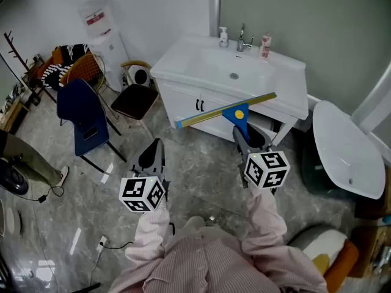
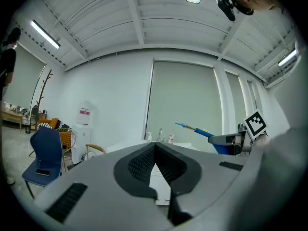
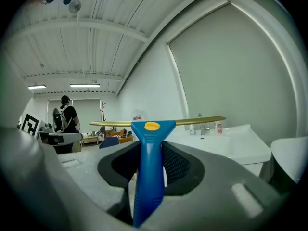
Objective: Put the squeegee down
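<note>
A squeegee point(image 1: 237, 113) with a blue handle and a long brass-coloured blade is held in the air in front of the white sink cabinet point(image 1: 183, 63). My right gripper point(image 1: 247, 140) is shut on its handle, and the blade lies crosswise above the jaws. The right gripper view shows the handle point(image 3: 148, 167) upright between the two pads, with the blade point(image 3: 202, 121) level across the top. My left gripper point(image 1: 153, 154) hangs to the left of it, shut, with nothing in it; its tips point(image 2: 155, 146) meet. From the left gripper view the squeegee point(image 2: 204, 131) shows at the right.
The sink carries a faucet point(image 1: 243, 40) and small bottles. A white toilet point(image 1: 345, 148) stands at the right. A blue chair point(image 1: 85, 118), a brown chair point(image 1: 134, 99) and a water dispenser point(image 1: 101, 32) stand at the left. A person point(image 3: 67, 117) stands far off.
</note>
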### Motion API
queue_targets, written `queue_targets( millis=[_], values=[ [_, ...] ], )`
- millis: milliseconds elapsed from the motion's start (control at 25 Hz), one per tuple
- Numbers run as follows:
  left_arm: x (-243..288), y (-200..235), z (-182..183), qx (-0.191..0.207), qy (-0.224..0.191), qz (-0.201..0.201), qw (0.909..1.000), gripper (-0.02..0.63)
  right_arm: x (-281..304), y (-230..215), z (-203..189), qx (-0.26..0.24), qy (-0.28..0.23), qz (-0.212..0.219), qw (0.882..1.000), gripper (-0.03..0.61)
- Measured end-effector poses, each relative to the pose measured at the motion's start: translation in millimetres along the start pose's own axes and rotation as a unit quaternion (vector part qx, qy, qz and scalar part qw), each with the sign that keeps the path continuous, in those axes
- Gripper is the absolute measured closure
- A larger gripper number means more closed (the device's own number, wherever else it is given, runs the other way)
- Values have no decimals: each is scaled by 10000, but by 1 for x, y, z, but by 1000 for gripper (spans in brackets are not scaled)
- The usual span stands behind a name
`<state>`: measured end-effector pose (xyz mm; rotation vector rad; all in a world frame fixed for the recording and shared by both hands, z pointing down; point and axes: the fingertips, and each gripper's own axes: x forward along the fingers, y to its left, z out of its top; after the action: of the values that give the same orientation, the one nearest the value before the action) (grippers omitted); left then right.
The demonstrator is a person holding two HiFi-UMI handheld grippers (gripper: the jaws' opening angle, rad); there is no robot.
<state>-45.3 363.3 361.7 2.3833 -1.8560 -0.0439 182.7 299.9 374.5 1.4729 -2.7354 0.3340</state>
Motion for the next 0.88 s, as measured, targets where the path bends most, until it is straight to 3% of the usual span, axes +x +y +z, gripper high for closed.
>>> queue_targets(
  millis=[440,880],
  values=[
    [69,30,-8,-143,16,-49,9999,612,62,-26,-6,65,111,32,9999,442],
    [200,108,12,-199,71,-310,9993,612,199,-56,16,98,175,-137,9997,442]
  ],
)
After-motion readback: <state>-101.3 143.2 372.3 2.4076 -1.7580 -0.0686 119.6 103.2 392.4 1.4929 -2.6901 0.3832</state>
